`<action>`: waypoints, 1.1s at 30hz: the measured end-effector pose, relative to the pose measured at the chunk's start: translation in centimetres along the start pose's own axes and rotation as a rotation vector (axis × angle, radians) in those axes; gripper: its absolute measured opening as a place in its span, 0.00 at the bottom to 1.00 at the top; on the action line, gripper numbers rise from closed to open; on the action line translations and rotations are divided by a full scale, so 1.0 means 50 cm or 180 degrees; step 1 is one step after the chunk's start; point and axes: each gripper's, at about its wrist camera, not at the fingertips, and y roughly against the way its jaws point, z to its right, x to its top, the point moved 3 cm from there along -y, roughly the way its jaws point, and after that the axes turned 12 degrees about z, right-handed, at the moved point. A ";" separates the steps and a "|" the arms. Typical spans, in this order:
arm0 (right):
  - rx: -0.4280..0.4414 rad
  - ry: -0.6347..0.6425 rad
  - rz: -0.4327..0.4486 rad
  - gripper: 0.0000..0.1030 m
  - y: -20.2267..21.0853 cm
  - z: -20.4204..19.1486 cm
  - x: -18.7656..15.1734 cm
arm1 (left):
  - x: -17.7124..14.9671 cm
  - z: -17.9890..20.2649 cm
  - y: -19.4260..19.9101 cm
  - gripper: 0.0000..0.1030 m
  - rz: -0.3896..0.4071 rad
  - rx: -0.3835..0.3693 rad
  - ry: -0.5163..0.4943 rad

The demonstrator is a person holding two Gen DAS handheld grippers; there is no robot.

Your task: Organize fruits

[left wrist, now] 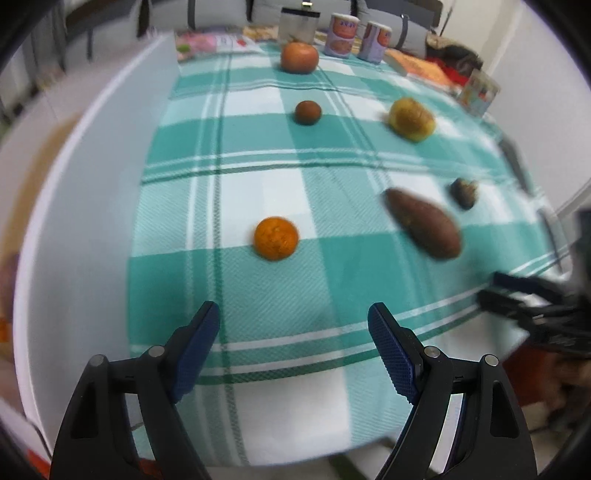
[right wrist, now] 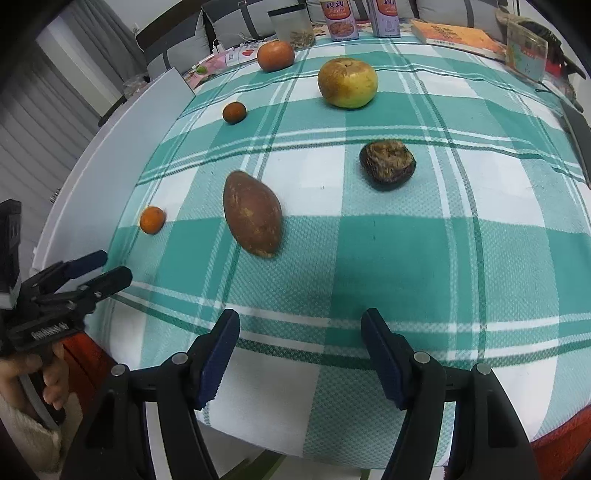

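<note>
Teal-and-white checked cloth (right wrist: pixel 406 258) spread over a table, fruit scattered across it, each piece apart from the others. Right wrist view: brown sweet potato (right wrist: pixel 253 213) left of centre, small orange (right wrist: pixel 152 220) at its left near the cloth's edge, dark wrinkled fruit (right wrist: pixel 388 164) right of centre, yellow-green apple (right wrist: pixel 348 83) above, smaller dark-orange fruit (right wrist: pixel 234 112) at upper left, reddish persimmon (right wrist: pixel 276 55) near the top. Cans (right wrist: pixel 339 18) and book (right wrist: pixel 458 37) along the top edge. Right gripper (right wrist: pixel 300 350) at lower centre, jaws apart, nothing between them, over bare cloth. Left gripper (right wrist: pixel 110 266) at lower left, gripped by a hand (right wrist: pixel 37 380), jaws parted and empty. Left wrist view, blurred: left gripper (left wrist: pixel 293 347) low in frame, blue pads (left wrist: pixel 199 350) wide apart, small orange (left wrist: pixel 276 238) just above them, untouched.
</note>
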 end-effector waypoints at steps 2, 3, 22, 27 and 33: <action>0.0070 -0.0014 -0.0031 0.67 0.002 -0.003 0.031 | 0.029 -0.019 0.005 0.81 -0.0134 -0.0250 0.0226; 0.0114 -0.0033 -0.0041 0.67 0.003 -0.006 0.052 | 0.049 -0.031 0.006 0.81 -0.0195 -0.0342 0.0323; 0.0182 0.0432 -0.0973 0.65 -0.105 -0.100 0.192 | 0.090 -0.007 -0.155 0.33 -0.0591 0.0202 -0.0052; -0.0078 0.0910 -0.1040 0.63 -0.146 -0.139 0.177 | 0.094 -0.022 -0.153 0.29 -0.0485 0.0197 0.0086; -0.0252 0.1111 -0.1225 0.47 -0.188 -0.142 0.162 | 0.094 -0.016 -0.152 0.35 -0.0504 0.0250 0.0005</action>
